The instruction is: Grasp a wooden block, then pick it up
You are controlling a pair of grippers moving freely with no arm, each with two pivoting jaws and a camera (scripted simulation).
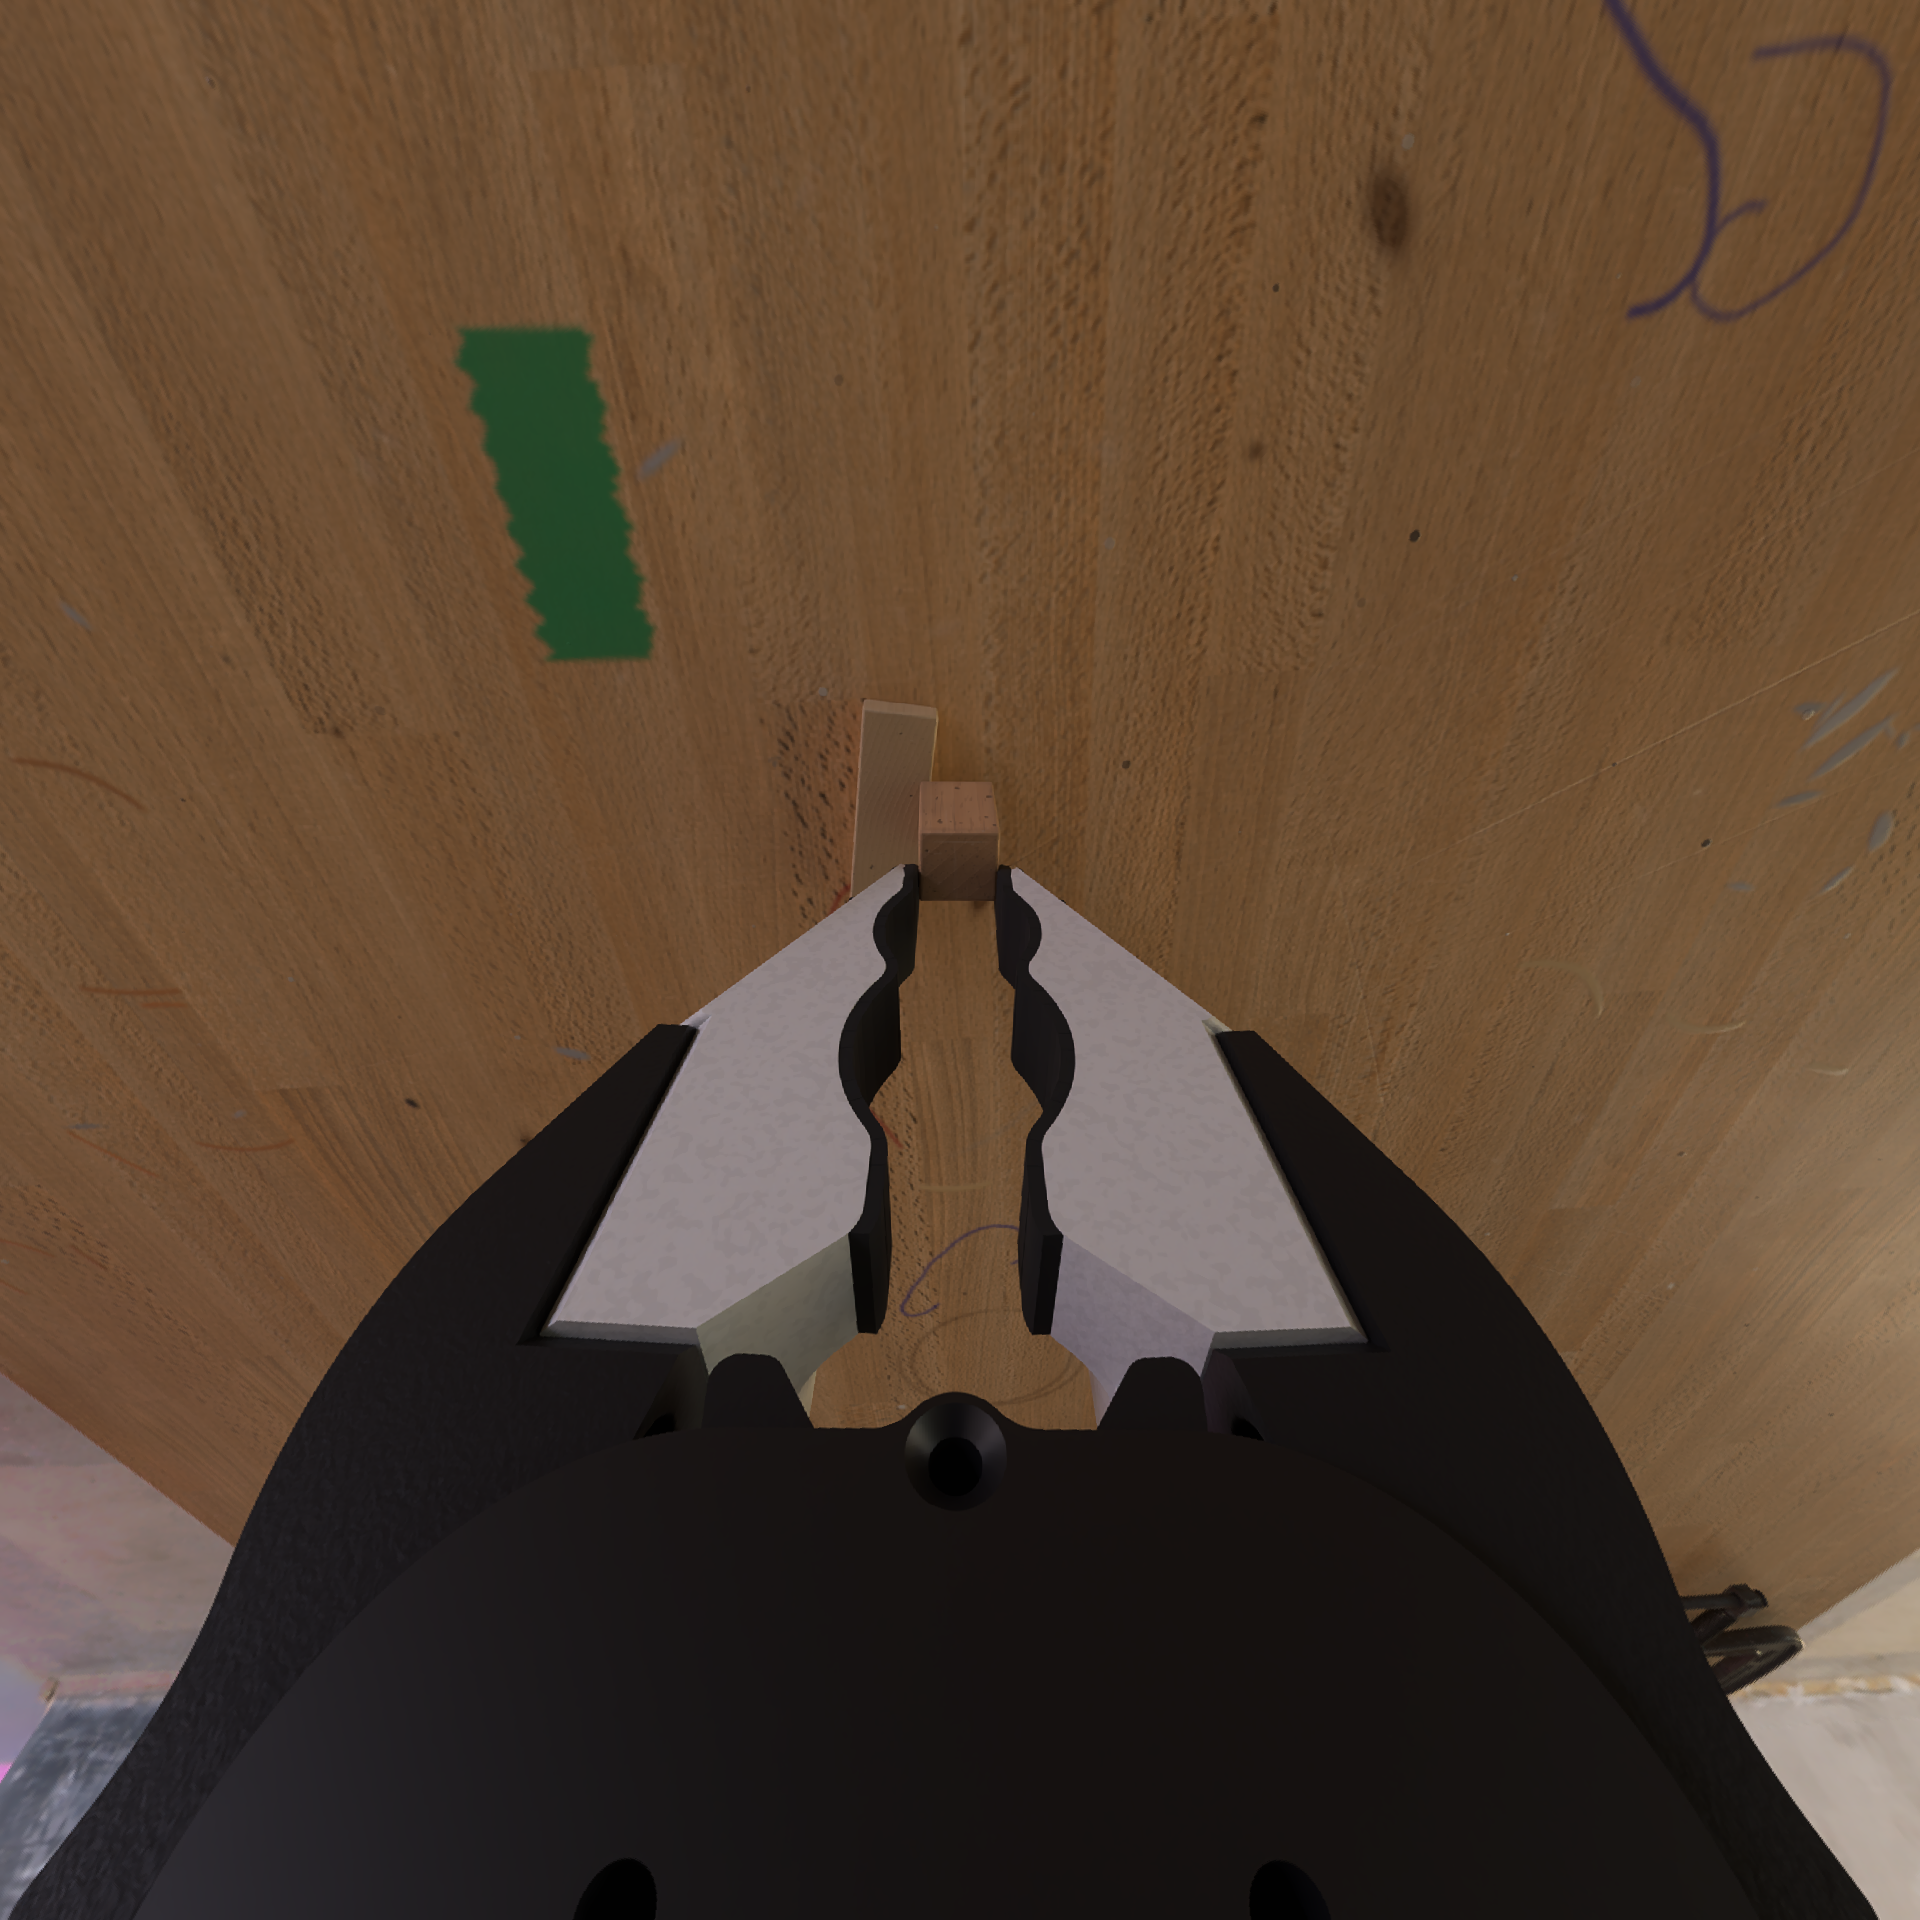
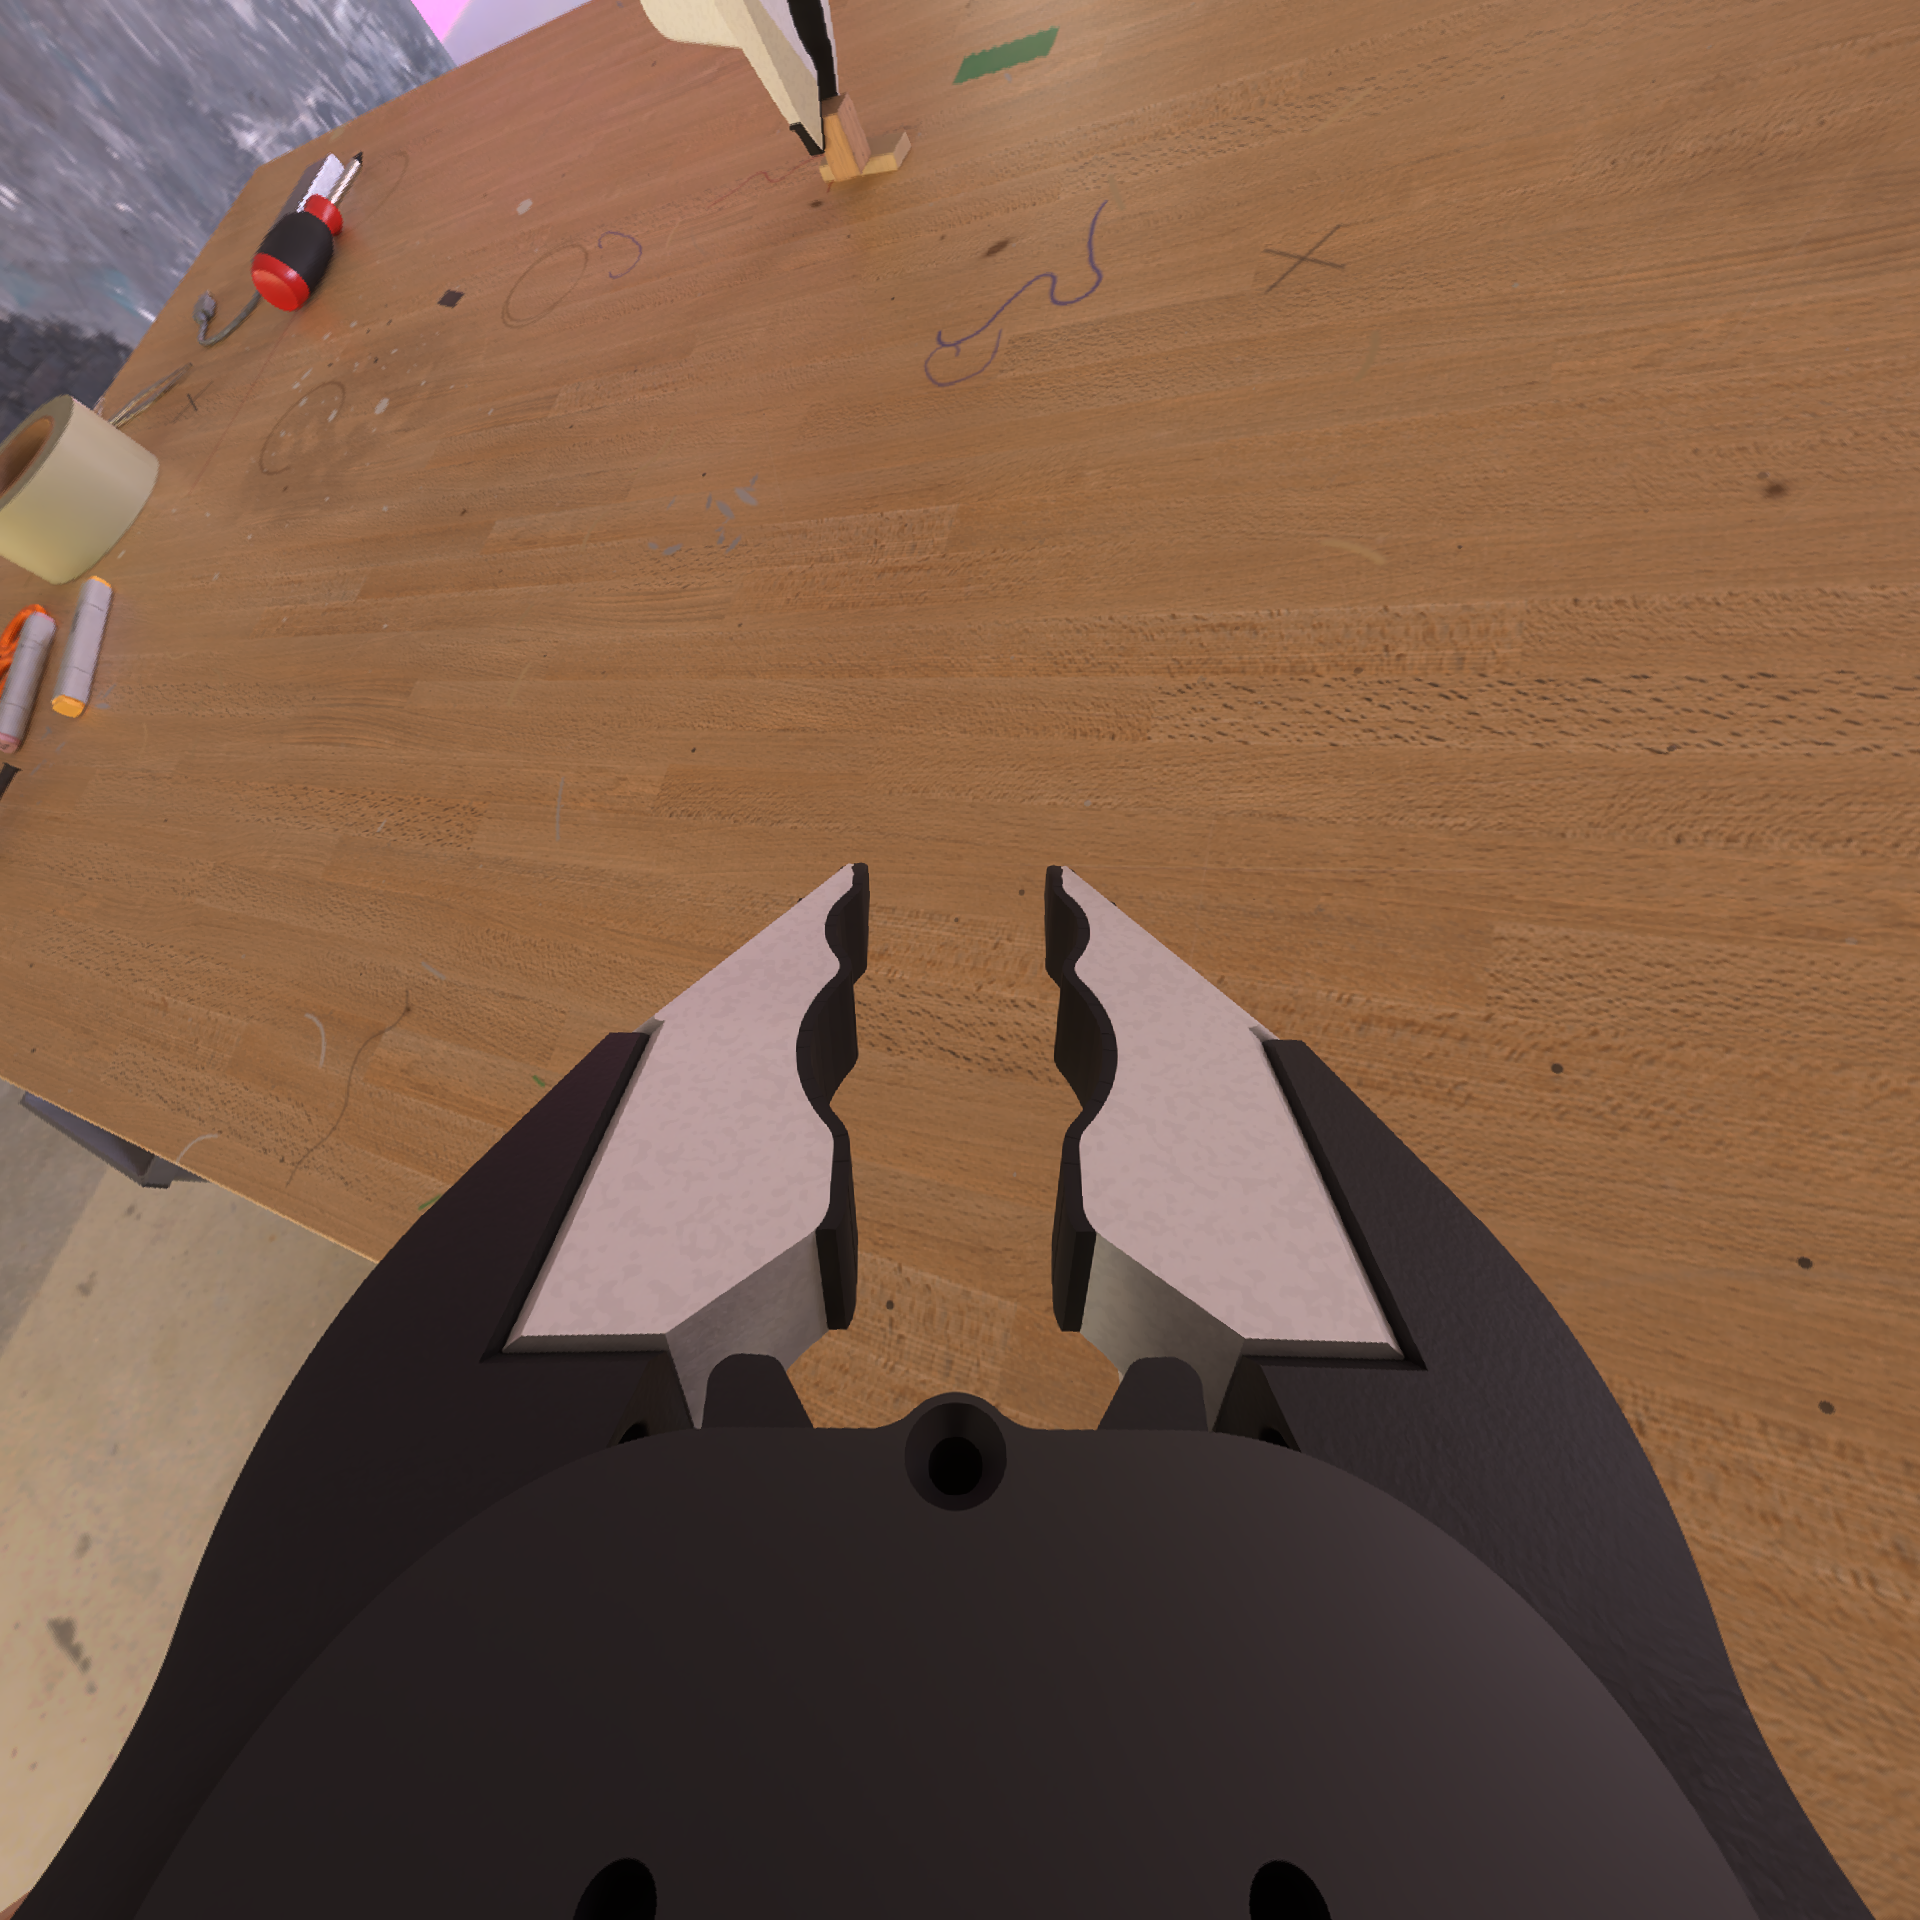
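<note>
A: What's the table [image 1: 1247,520] like?

B: Oak-toned wood with fine grain, scuffed and scribbled on in purple pen. A green strip [image 1: 556,494] with ragged edges lies flat on it.

A: And the block [image 1: 957,840]?

B: A small square-ended piece of tan wood, its end grain dotted. It sits right at the tips of the left gripper [image 1: 957,881], whose jaws are narrowed onto its two sides, black wavy pads against it. Whether it has left the table I cannot tell.

A: Anything beside it?

B: A paler, thin flat slat [image 1: 891,795] lies just left of it, seemingly touching.

A: From the other side?

B: In the right wrist view the block [image 2: 847,133] is far off near the table's [image 2: 1351,623] far edge, pinched under the left gripper's cream and black finger [image 2: 774,62], with the slat [image 2: 881,158] beside it.

A: The right gripper [image 2: 956,883]?

B: Jaws spread wide, holding nothing, over bare wood well apart from the block. Its fingers are speckled grey-white plates with black scalloped pads in a matte black body.

A: The table's left edge?

B: A red and black screwdriver [image 2: 296,244], a cream tape roll [image 2: 68,488] and two grey markers [image 2: 81,644].
</note>
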